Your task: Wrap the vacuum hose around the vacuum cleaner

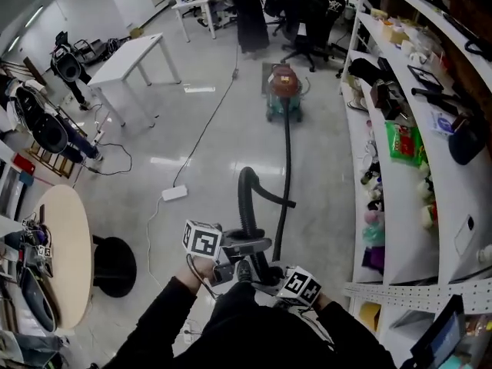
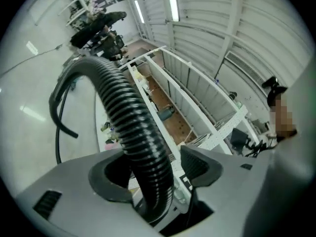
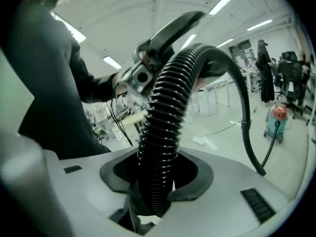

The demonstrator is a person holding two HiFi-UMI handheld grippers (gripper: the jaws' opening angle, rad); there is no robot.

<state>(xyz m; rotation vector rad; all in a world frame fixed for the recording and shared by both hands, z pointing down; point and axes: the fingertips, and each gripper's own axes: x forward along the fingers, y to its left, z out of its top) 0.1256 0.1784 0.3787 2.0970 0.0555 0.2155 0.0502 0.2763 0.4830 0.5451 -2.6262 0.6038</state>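
The red-topped vacuum cleaner (image 1: 284, 91) stands far off on the floor. Its black ribbed hose (image 1: 287, 152) runs towards me and arches up in a loop (image 1: 247, 198) just above both grippers. My left gripper (image 1: 231, 250) has the hose (image 2: 126, 107) lying between its jaws; the hose rests by one pad (image 2: 106, 181), with a gap to the other pad (image 2: 200, 164). My right gripper (image 1: 273, 279) is shut on the hose (image 3: 170, 107), with both pads against it. The right gripper view also shows the vacuum cleaner (image 3: 276, 117) in the distance.
Long white shelves (image 1: 400, 206) full of goods line the right side. A round table (image 1: 65, 244) and a black stool (image 1: 114, 264) are at the left. A white table (image 1: 131, 56) stands farther back, a power strip (image 1: 174, 193) lies on the floor, and a person (image 1: 250, 14) stands beyond the vacuum.
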